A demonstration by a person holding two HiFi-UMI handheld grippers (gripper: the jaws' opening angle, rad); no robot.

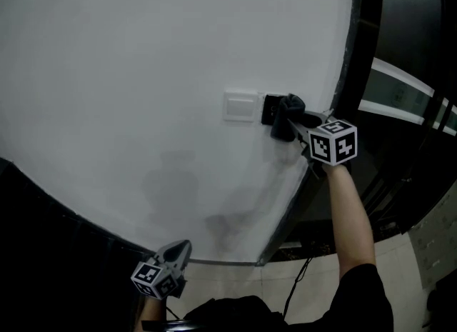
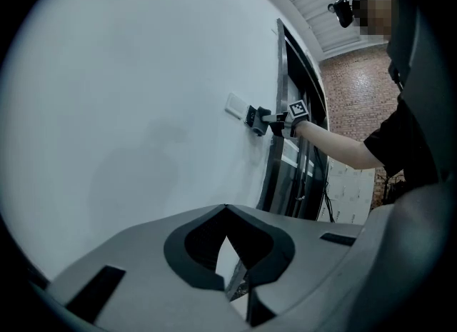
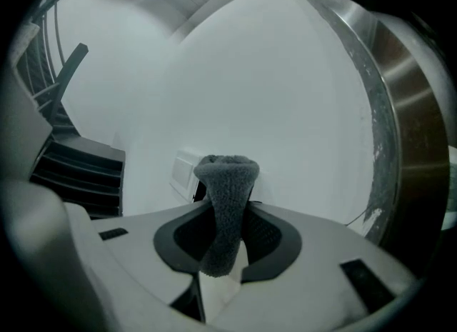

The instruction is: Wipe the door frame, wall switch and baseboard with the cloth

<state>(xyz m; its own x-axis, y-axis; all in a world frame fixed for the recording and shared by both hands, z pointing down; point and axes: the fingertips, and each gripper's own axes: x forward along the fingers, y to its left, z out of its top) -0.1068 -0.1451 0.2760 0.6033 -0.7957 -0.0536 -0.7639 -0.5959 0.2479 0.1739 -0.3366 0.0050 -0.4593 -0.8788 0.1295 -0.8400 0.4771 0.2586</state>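
A smooth white wall [image 1: 143, 73] meets a dark metal door frame [image 1: 370, 9]. The right gripper [image 3: 227, 241] pinches a fuzzy grey cloth [image 3: 227, 202], folded, against the dark switch [image 1: 270, 108] beside a square white plate [image 1: 240, 106]. The left gripper [image 2: 230, 255] hangs low, jaws together, empty.

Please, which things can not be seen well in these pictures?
The black switch: head view, mostly covered by the cloth in the right gripper.
The baseboard: head view, too dark to tell.
The door frame: right gripper view, cut off by the picture edge.
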